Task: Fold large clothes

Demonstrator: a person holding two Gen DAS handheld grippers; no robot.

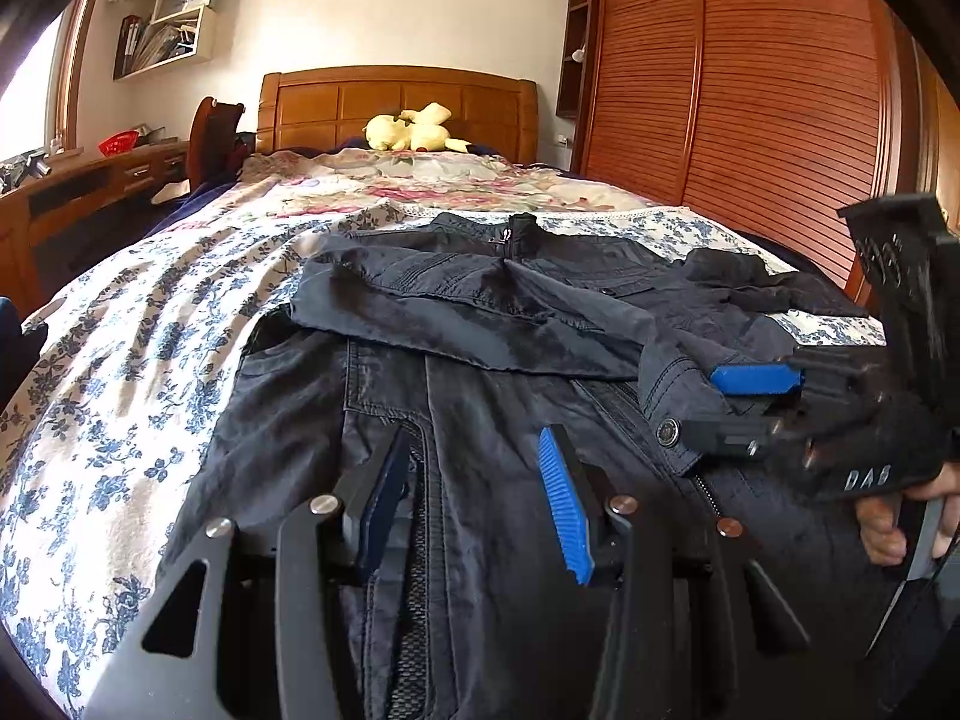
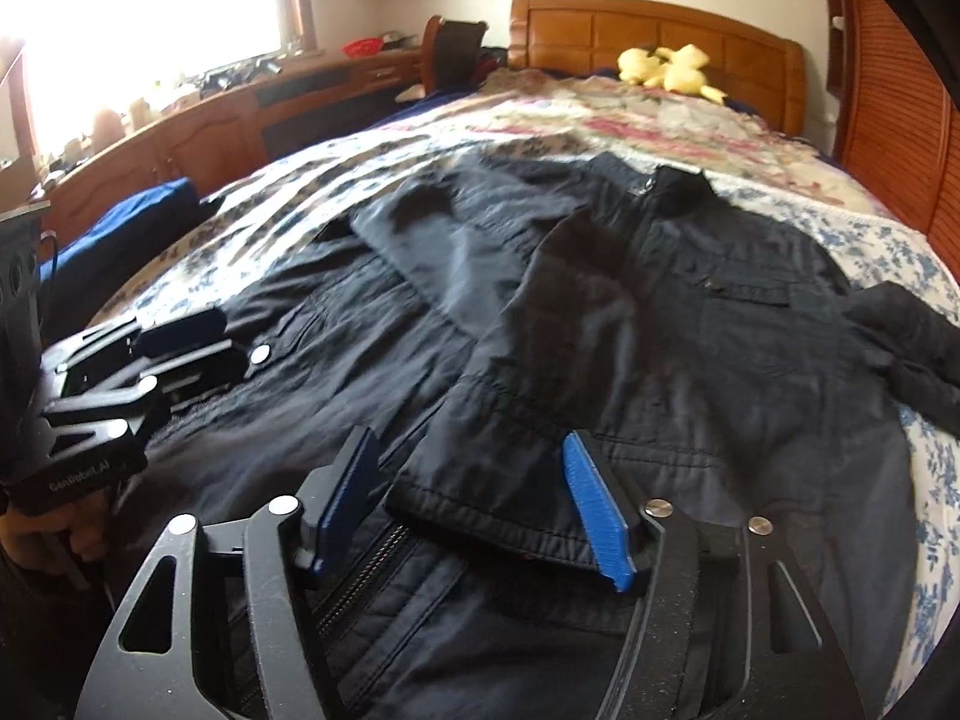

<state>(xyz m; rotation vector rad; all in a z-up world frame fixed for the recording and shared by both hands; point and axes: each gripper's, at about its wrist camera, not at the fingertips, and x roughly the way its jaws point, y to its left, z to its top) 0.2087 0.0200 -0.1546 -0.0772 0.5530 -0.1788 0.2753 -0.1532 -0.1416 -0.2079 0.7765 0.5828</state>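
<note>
A dark navy jacket (image 1: 480, 396) lies flat on the bed, collar toward the headboard, with one sleeve (image 1: 456, 312) folded across the chest. It fills the right wrist view (image 2: 690, 324) too, where the sleeve cuff (image 2: 480, 492) lies between my right gripper's blue pads. My left gripper (image 1: 480, 498) is open above the jacket's lower front by the zipper. My right gripper (image 2: 474, 498) is open around the cuff, not closed on it; it shows from the side in the left wrist view (image 1: 750, 408). The left gripper (image 2: 180, 348) shows at the left of the right wrist view.
The bed has a blue floral sheet (image 1: 120, 360) and a wooden headboard (image 1: 396, 108) with a yellow plush toy (image 1: 414, 129). A wooden wardrobe (image 1: 750, 90) stands right of the bed. A desk (image 2: 198, 120) and chair (image 2: 450, 48) stand on the left. A dark cloth (image 2: 912, 348) lies by the jacket's right side.
</note>
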